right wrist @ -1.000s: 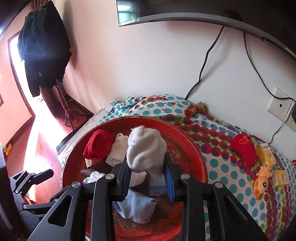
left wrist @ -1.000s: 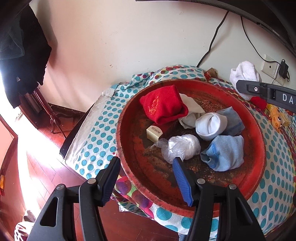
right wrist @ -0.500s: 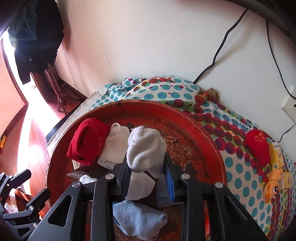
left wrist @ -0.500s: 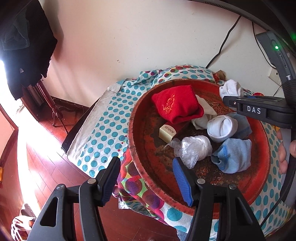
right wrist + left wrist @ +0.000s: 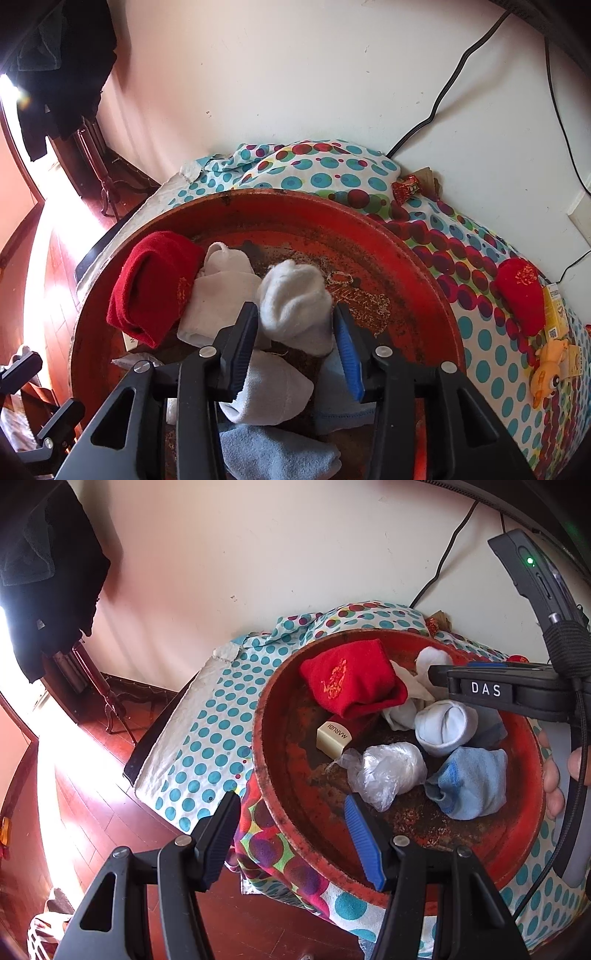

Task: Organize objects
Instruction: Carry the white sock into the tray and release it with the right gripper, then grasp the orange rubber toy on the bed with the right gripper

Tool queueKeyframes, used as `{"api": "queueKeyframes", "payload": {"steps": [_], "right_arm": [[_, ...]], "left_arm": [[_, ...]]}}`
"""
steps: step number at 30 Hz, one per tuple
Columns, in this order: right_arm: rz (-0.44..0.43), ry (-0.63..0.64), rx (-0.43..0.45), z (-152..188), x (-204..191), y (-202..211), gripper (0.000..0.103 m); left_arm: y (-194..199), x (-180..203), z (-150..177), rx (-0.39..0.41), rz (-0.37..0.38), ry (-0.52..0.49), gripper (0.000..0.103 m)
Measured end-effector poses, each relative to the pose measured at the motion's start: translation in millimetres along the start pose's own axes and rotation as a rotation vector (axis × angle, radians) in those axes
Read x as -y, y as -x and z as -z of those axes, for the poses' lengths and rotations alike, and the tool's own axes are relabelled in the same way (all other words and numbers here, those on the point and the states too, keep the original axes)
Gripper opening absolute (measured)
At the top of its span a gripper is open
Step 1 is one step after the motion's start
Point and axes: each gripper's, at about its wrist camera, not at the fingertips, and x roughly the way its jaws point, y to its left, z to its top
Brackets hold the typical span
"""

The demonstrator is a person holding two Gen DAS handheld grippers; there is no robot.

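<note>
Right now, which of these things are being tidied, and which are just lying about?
Being tidied:
white sock, between the opening right tool
red tray
red sock on the cloth
toy

Lying about:
wall cable
hanging dark clothes

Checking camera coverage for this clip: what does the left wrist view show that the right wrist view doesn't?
Left wrist only: a cream box and a clear plastic bundle in the red tray.

Right wrist only: a red sock and an orange toy on the dotted cloth.

Both: the tray, and the white sock between the right gripper's opening jaws.
</note>
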Motion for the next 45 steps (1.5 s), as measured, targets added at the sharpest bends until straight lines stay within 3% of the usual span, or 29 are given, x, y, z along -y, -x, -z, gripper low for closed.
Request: {"api": "queueKeyframes", "payload": {"steps": [3,9,13,18,21,24,31,32,34,36,40,45], "right_arm": [[-0.006,0.005,0.028,2.1,0.3,10.8,0.059],[-0.016,-0.029,0.083,30.7,31.7,47.9,0.066],[0.099,-0.070,0.089,64.2,92.5,65.0,0.076],[0.248,-0.232,0.060,101.7,200.2,69.6,0.076],[0.287,-0.319,0.038,116.2,249.5,62.1,0.076],[0.281,-0.340,0.015,116.5,272.3,45.3,0.077],[0.295,-0.352,0.012,99.9,284.0,2.7,0.078],[0.288,-0.357,0.008,98.4,285.2,-2.1,0.075],[0.289,-0.350,0.000,98.0,287.0,-7.7,0.055],[0.257,-0.337,0.022,102.2,290.4,-4.1,0.051],[0.220,-0.305,0.042,127.8,297.2,16.6,0.049],[0.229,-0.218,0.070,170.8,299.0,46.7,0.049]], "left_arm": [[-0.1,1.1,0.2,0.002,-0.002,-0.007,0.060],[-1.5,4.7,0.8,-0.003,-0.010,-0.018,0.060],[-2.5,11.7,2.4,-0.007,-0.013,-0.037,0.060],[2.3,21.7,2.2,0.002,0.014,-0.055,0.060],[14.5,29.2,-2.0,0.028,0.057,-0.064,0.060],[25.6,44.9,-12.0,0.023,0.068,-0.108,0.060],[36.2,117.9,-61.7,0.021,0.117,-0.207,0.062],[34.8,135.3,-70.7,0.028,0.114,-0.228,0.062],[27.1,170.2,-88.4,0.031,0.136,-0.252,0.063],[14.9,202.9,-102.0,0.008,0.170,-0.266,0.063],[-26.7,271.2,-125.9,-0.097,0.269,-0.220,0.063],[-76.7,338.9,-154.5,-0.157,0.273,-0.124,0.063]]}}
